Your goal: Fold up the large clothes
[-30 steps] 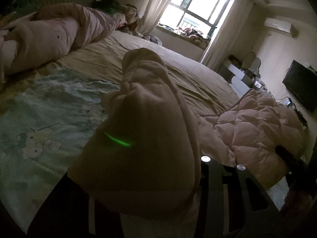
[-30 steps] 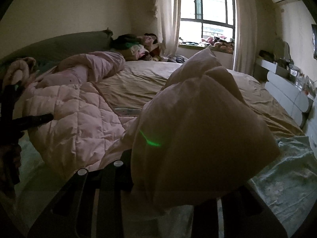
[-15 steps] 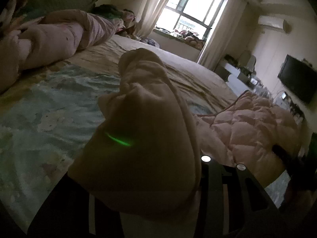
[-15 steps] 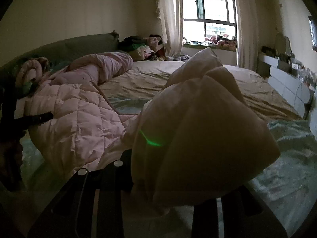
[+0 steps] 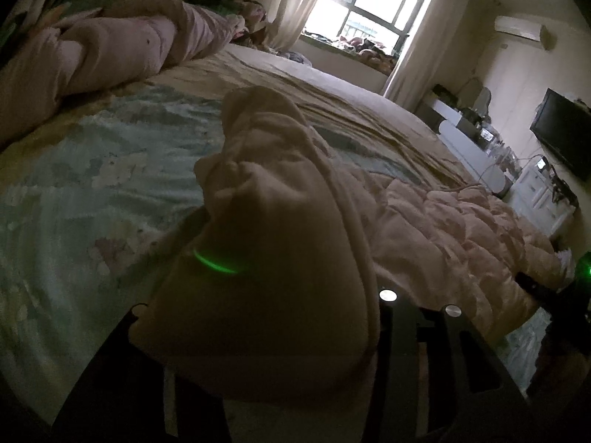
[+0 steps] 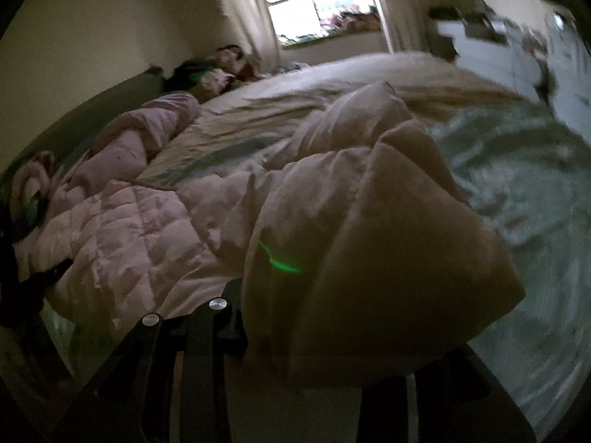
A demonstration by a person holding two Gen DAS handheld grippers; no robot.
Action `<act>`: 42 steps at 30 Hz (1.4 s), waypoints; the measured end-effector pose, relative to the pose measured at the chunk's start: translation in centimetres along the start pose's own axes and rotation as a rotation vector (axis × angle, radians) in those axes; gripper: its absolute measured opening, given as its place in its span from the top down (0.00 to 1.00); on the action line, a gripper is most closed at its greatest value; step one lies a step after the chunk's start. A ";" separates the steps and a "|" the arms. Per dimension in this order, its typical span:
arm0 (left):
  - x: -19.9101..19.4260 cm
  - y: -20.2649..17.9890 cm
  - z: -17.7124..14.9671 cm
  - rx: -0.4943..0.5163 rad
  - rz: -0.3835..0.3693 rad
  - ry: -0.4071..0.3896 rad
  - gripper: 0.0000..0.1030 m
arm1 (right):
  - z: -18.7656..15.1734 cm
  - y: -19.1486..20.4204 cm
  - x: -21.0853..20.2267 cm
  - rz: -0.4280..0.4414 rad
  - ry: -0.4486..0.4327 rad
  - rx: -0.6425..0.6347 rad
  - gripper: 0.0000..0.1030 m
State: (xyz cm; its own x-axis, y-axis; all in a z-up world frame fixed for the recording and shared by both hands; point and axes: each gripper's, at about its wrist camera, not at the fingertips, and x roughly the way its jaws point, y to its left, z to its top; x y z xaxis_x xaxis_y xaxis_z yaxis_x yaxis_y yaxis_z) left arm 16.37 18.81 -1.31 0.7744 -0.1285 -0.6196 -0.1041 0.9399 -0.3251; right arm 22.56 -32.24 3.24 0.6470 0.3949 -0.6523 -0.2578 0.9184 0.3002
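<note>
One pale pink quilted puffer coat point(image 5: 461, 229) lies on the wide bed with a green flower-print sheet point(image 5: 92, 192). Its long axis runs across the near part of the bed, from one gripper to the other. The left gripper point(image 5: 280, 336) and the right gripper point(image 6: 354, 317) each pinch one bunched end of this coat; both jaws have just opened a little, but cloth still fills them and hides the fingertips. A second pink bundle of bedding point(image 5: 122, 48) lies near the headboard. Between them the sheet is free.
</note>
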 end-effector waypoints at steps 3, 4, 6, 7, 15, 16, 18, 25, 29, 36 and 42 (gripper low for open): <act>0.3 0.2 -0.5 0.011 0.014 0.013 0.62 | -0.2 -1.0 1.5 -0.052 0.070 0.066 0.66; 0.5 0.4 -0.6 0.009 0.017 0.019 0.62 | -0.3 -1.3 1.8 -0.063 0.084 0.079 0.65; 0.8 0.6 -0.9 0.007 0.022 0.025 0.58 | -0.7 -2.3 2.5 -0.071 0.123 0.140 0.60; 0.9 0.8 -1.0 0.006 0.025 0.029 0.57 | -0.9 -2.7 2.8 -0.069 0.135 0.162 0.59; 1.7 2.5 -2.5 -0.057 0.021 0.059 0.40 | -2.1 -6.8 4.0 -0.050 0.254 0.421 0.09; 1.7 2.7 -2.6 -0.062 0.017 0.063 0.39 | -2.2 -6.9 3.8 -0.052 0.254 0.430 0.09; 1.4 2.8 -2.9 -0.061 0.032 0.066 0.29 | -2.1 -6.6 2.9 -0.073 0.244 0.421 0.06; -0.9 2.3 -3.3 -0.026 0.097 0.052 0.13 | -1.0 -4.8 -2.1 -0.193 0.116 0.285 0.05; -3.4 1.5 -3.7 0.007 0.131 0.019 0.09 | -0.3 -2.3 -5.9 -0.241 -0.007 0.153 0.04; -8.5 -0.9 -3.9 0.046 0.152 -0.059 0.09 | -0.3 1.7 -11.5 -0.166 -0.126 0.020 0.04; -12.5 -3.9 -4.3 0.100 0.139 -0.118 0.09 | -1.5 6.9 -14.7 -0.103 -0.183 -0.086 0.04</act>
State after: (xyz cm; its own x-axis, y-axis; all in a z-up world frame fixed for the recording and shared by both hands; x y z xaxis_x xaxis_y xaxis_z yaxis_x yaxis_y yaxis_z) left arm 4.42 15.39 4.68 0.8255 0.0370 -0.5632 -0.1571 0.9735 -0.1663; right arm 10.21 -31.64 13.89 0.7908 0.2943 -0.5367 -0.2382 0.9557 0.1731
